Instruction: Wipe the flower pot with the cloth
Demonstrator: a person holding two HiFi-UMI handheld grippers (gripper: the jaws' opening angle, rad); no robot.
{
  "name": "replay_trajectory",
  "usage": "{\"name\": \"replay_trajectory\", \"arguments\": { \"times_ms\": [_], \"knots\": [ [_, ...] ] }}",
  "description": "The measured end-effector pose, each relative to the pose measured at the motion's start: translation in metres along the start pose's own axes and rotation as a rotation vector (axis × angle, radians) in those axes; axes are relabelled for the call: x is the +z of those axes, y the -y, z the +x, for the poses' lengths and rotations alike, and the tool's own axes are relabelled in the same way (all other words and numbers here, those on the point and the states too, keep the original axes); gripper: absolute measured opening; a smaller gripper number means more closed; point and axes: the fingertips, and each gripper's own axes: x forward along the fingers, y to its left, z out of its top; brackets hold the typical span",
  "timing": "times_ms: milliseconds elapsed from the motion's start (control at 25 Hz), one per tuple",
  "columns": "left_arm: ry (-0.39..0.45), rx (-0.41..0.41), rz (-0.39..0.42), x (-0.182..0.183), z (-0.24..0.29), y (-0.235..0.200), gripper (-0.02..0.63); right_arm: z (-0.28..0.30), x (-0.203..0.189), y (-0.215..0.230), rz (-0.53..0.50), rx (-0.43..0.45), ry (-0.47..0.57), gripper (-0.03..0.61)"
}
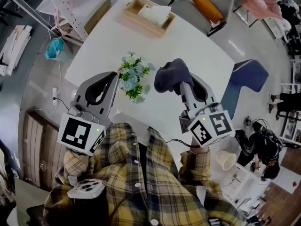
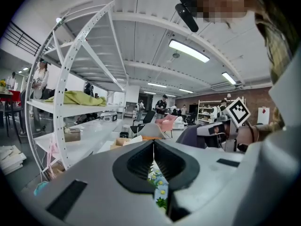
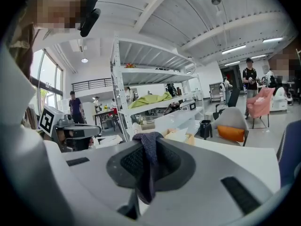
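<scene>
- Your left gripper (image 1: 114, 77) is just to the left of the flower pot (image 1: 135, 86). Its jaws are pressed together and hold nothing. In the left gripper view only some flowers show behind the closed tips.
- The flower pot, with small blue and white flowers, stands on the white table (image 1: 197, 51) between your two grippers. Nothing touches it, so I judge that the wiping itself is not yet begun.
- The dark cloth (image 1: 171, 74) is just to the right of the pot. Your right gripper (image 1: 182, 83) is clamped on it, and the cloth hangs bunched over the tips.
- The step in hand seems to be the approach. Next, you need to carry the cloth to the left until it lies on the side of the pot, below the flowers.
- The pot looks light and may slide or tip, so your left gripper could steady it from the opposite side.
</scene>
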Motion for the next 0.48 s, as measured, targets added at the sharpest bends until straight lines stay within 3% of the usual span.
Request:
{"name": "replay_trajectory", "arguments": {
  "times_ms": [480],
  "knots": [
    [-0.113,0.029,-0.066,-0.09,0.001,-0.017,0.015,0.034,-0.068,0.008,0.064,0.001,-0.097,0.014]
  ]
}}
